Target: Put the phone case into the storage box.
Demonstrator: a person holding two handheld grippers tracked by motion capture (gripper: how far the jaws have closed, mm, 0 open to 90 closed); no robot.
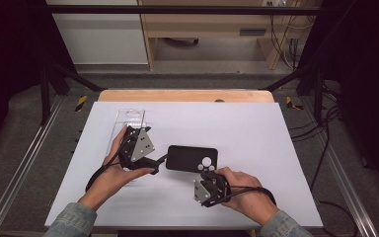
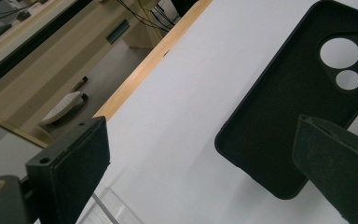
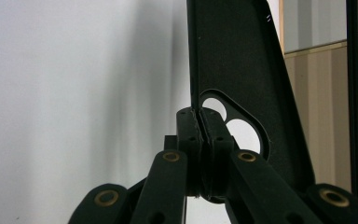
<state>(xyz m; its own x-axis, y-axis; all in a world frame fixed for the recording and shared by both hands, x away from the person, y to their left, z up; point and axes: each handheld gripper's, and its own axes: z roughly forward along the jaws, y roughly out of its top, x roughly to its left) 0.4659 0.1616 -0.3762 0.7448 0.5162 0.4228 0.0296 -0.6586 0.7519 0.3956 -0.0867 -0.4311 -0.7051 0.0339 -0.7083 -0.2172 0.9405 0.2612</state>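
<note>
Left gripper (image 1: 154, 163): black body, grey three-cornered plate on top with dark holes; wide black jaw pads (image 2: 81, 165), matte, with a screw hole in the mount behind the left pad. Right gripper (image 1: 208, 171): black linkage arms below the jaws, brass-coloured pivot pins (image 3: 172, 156). A black cable (image 1: 249, 190) trails back from it. Faded denim sleeves (image 1: 74, 219) on both forearms.

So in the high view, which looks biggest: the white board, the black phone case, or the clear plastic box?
1. White board, by far.
2. Black phone case.
3. Clear plastic box, though the left gripper and hand hide part of it, so ranks two and three are unsure.
</note>
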